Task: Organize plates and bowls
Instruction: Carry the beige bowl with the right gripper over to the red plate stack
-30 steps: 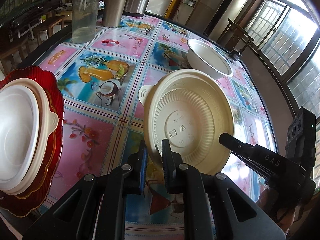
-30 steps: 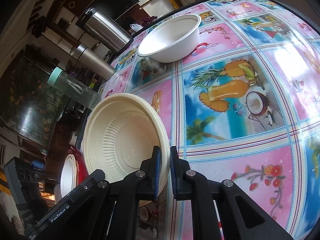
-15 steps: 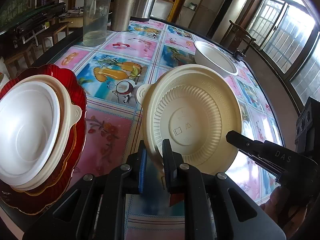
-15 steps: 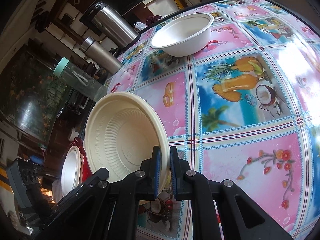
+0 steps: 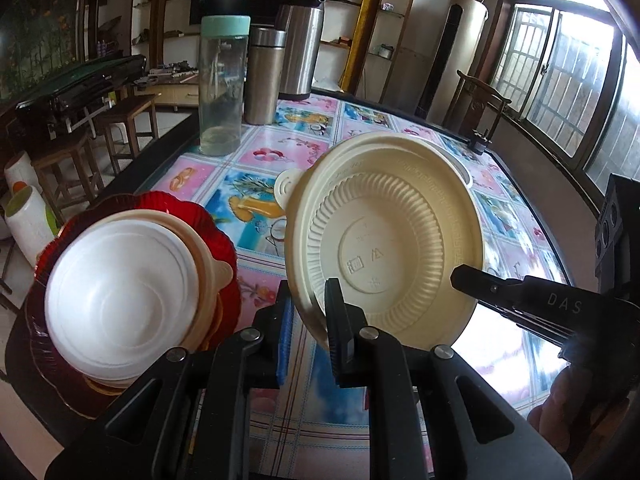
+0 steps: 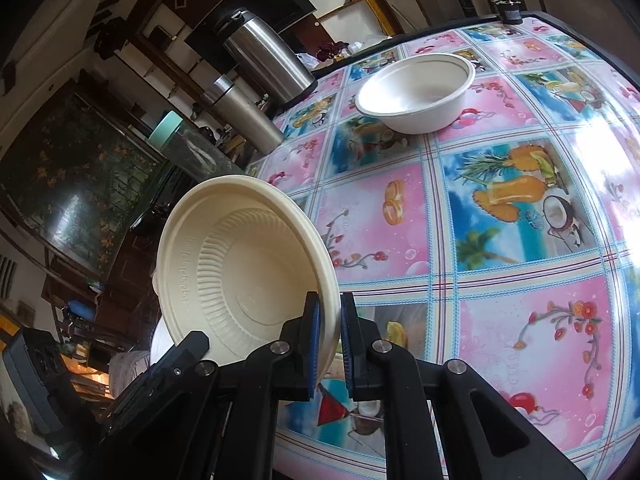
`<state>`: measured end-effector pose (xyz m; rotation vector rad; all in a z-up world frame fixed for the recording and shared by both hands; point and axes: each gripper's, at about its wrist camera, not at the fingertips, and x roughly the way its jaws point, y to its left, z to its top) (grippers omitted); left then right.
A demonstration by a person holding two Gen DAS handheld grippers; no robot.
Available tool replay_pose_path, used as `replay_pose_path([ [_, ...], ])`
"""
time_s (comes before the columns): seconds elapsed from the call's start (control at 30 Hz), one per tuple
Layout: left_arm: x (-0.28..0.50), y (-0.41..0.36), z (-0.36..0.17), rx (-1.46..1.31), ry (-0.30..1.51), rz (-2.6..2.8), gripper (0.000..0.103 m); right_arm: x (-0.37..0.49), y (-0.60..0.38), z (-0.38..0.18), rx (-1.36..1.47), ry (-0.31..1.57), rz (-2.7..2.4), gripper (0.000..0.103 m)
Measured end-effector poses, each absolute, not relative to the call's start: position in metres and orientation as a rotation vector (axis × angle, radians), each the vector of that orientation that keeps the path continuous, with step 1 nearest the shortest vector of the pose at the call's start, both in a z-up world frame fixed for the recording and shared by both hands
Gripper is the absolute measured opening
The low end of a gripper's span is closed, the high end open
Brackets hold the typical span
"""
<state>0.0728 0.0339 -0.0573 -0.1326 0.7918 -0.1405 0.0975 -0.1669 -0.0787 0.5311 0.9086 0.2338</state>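
A cream ribbed bowl [image 5: 384, 240] hangs tilted above the table, its underside facing the left wrist view and its inside [image 6: 248, 264] facing the right wrist view. My left gripper [image 5: 310, 320] is shut on its near rim. My right gripper [image 6: 328, 344] is shut on the rim at the other side. To the left lies a stack: a red plate [image 5: 224, 248], a cream tabbed plate [image 5: 212, 276] and a white bowl [image 5: 120, 296] on top. Another white bowl [image 6: 416, 92] stands upright farther back on the table.
The table [image 6: 500, 320] has a glossy fruit-print cloth. At its far left edge stand a glass jar with a mint lid [image 5: 222, 88] and two steel flasks [image 5: 266, 76] [image 5: 300, 40]. Wooden stools [image 5: 68, 160] stand beyond the left edge.
Both grippers have lifted the cream bowl and tipped it more upright, carrying it left, closer to the red plate stack. Both grips stay shut on it.
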Motion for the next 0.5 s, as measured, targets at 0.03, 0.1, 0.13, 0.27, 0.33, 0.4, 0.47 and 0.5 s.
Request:
replay_pose_path([
  [0.03, 0.072, 0.037, -0.054, -0.127, 0.776, -0.132, 0.013, 0.098, -0.163, -0.076, 0.526, 0.904, 0.24, 0.01],
  [0.1, 0.07, 0.042, -0.049, -0.121, 0.752, -0.115, 0.013, 0.099, -0.156, -0.07, 0.521, 0.897, 0.254, 0.01],
  [0.13, 0.069, 0.045, -0.046, -0.118, 0.74, -0.105, 0.013, 0.1, -0.152, -0.068, 0.517, 0.894, 0.261, 0.01],
  [0.27, 0.066, 0.057, -0.041, -0.108, 0.701, -0.064, 0.013, 0.106, -0.135, -0.06, 0.502, 0.886, 0.287, 0.01],
  [0.33, 0.065, 0.064, -0.04, -0.104, 0.687, -0.041, 0.013, 0.109, -0.124, -0.057, 0.492, 0.885, 0.303, 0.01],
  [0.4, 0.065, 0.073, -0.04, -0.107, 0.675, -0.017, 0.013, 0.112, -0.114, -0.055, 0.482, 0.888, 0.319, 0.011],
  [0.47, 0.065, 0.082, -0.04, -0.109, 0.667, 0.01, 0.013, 0.116, -0.103, -0.055, 0.476, 0.893, 0.337, 0.01],
  [0.5, 0.065, 0.086, -0.04, -0.109, 0.664, 0.023, 0.013, 0.118, -0.098, -0.055, 0.472, 0.895, 0.346, 0.01],
])
